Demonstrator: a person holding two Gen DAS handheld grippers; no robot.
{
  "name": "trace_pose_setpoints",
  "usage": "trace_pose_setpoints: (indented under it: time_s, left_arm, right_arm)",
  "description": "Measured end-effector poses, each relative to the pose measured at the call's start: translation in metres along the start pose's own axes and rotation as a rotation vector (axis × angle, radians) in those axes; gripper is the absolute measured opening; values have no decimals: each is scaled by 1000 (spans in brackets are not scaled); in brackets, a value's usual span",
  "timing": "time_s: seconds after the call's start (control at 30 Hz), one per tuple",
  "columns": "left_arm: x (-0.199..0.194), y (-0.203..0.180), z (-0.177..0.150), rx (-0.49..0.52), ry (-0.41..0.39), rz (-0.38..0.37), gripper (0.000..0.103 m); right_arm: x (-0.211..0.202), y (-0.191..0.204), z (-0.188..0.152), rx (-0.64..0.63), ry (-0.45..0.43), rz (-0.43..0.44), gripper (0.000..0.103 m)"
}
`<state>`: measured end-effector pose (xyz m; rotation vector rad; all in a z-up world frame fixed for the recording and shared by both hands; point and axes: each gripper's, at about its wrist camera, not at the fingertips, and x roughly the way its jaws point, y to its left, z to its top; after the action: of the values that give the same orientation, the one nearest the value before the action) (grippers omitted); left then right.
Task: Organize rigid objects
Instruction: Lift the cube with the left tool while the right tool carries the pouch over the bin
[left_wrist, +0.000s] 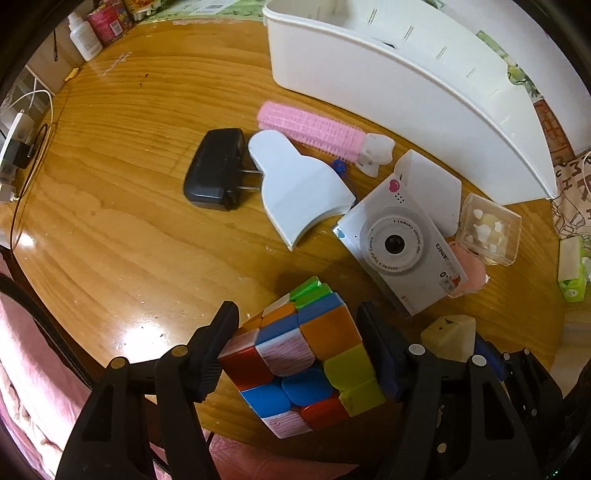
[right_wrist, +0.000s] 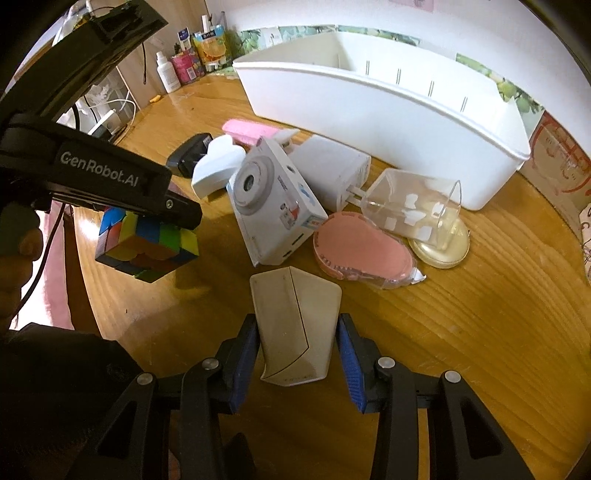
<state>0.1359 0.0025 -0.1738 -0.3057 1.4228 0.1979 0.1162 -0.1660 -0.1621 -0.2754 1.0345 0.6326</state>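
Count from my feed: 1 puzzle cube (left_wrist: 303, 354), far left in the right-wrist view. 1 white toy camera (right_wrist: 271, 206) mid-pile. 1 black plug adapter (left_wrist: 216, 168), 1 white plug adapter (right_wrist: 334, 173). 1 pink hair roller (left_wrist: 314, 131) at the far side. 1 pink oval case (right_wrist: 360, 249), 1 clear box (right_wrist: 412, 210), 1 gold round tin (right_wrist: 443, 249) on the right. 1 white curved piece (left_wrist: 299, 192), 1 cream wedge-shaped piece (right_wrist: 295, 325) nearest. 1 white bin (right_wrist: 369, 110) along the far edge of the counter (left_wrist: 110, 221). 2 tongs: left (left_wrist: 299, 354), right (right_wrist: 297, 354).
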Motion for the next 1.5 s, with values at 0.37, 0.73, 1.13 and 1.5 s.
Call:
trace_pose_setpoints:
  time_s: [0.37, 0.73, 1.13, 1.5]
  left_arm:
    - [-18, 31, -6, -56, 12, -49, 70]
    - [-65, 45, 21, -60, -78, -66, 70]
    - [-95, 52, 76, -43, -181, -70, 70]
    - [-120, 31, 118, 57, -293, -136, 69]
  right_arm:
    - [-19, 23, 14, -61, -122, 1, 42]
    - [-44, 32, 56, -62, -267, 10, 42]
    - [-58, 19, 108, 1, -416, -41, 42]
    - [-72, -8, 132, 84, -567, -129, 42]
